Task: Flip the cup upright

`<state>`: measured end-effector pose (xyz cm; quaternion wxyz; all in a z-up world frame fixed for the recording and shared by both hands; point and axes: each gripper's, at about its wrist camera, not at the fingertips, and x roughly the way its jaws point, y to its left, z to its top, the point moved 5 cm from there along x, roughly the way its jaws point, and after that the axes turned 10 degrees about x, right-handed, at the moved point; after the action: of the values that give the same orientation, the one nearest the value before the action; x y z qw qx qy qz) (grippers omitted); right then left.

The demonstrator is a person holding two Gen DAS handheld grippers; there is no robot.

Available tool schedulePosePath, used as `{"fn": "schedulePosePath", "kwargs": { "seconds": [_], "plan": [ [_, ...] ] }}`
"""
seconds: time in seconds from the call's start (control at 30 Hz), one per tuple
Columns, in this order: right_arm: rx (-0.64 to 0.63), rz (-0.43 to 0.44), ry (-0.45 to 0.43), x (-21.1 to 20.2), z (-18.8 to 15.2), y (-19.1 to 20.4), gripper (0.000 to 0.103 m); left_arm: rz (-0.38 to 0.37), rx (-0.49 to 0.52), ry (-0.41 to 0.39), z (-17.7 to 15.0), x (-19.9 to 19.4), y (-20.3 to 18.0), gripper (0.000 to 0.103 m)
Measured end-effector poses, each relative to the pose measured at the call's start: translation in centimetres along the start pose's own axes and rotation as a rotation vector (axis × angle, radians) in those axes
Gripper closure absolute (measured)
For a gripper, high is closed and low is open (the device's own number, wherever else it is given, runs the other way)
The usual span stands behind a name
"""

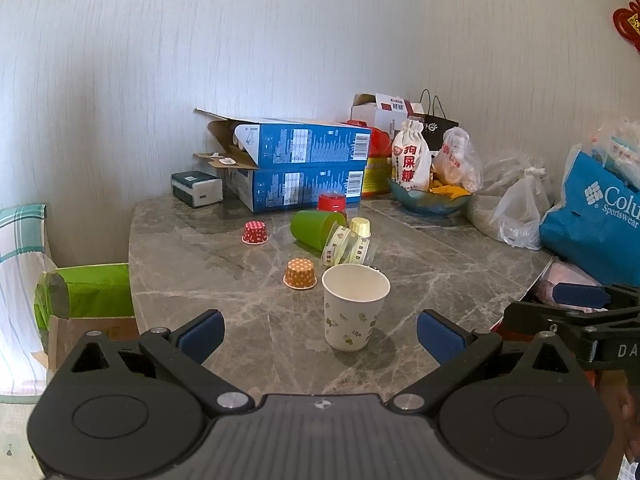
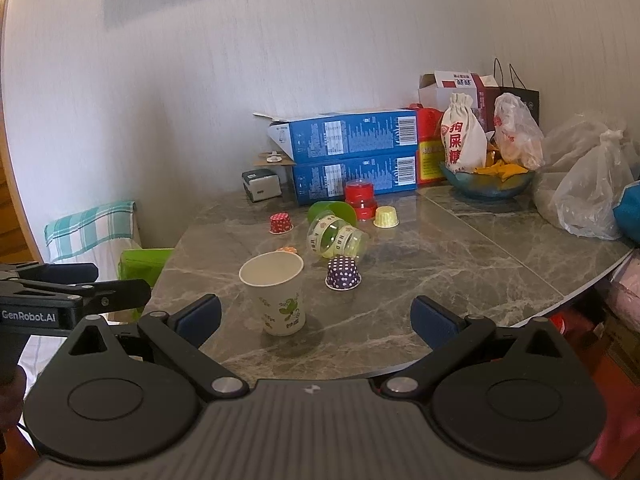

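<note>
A grey marble table is seen, backed by two stacked blue boxes against the wall. Near its front edge a white paper cup printed with small green and yellow motifs is stood upright, its open mouth turned to the ceiling and its long axis held vertical; the inside is shown plain white. Just behind it a clear jar wrapped in lettered tape is laid on its side, with a green cup also tipped over beyond it. Small inverted paper baking cups are scattered around: an orange dotted one close beside the cup, a purple dotted one and a red dotted one farther back.

The left gripper is held low and level before the cup, its blue pads spread wide with nothing between them. The right gripper is likewise held level, wide apart and empty, the cup being seen slightly left of its centre.
</note>
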<state>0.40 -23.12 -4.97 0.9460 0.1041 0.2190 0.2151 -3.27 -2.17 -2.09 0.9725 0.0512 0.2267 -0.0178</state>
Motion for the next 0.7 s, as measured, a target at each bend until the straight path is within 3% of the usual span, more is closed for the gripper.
{"fn": "schedulePosePath", "kwargs": {
  "seconds": [0.7],
  "plan": [
    [0.014, 0.010, 0.021, 0.41, 0.06, 0.03, 0.001, 0.012, 0.004, -0.001, -0.19, -0.07, -0.21, 0.000]
  ]
}}
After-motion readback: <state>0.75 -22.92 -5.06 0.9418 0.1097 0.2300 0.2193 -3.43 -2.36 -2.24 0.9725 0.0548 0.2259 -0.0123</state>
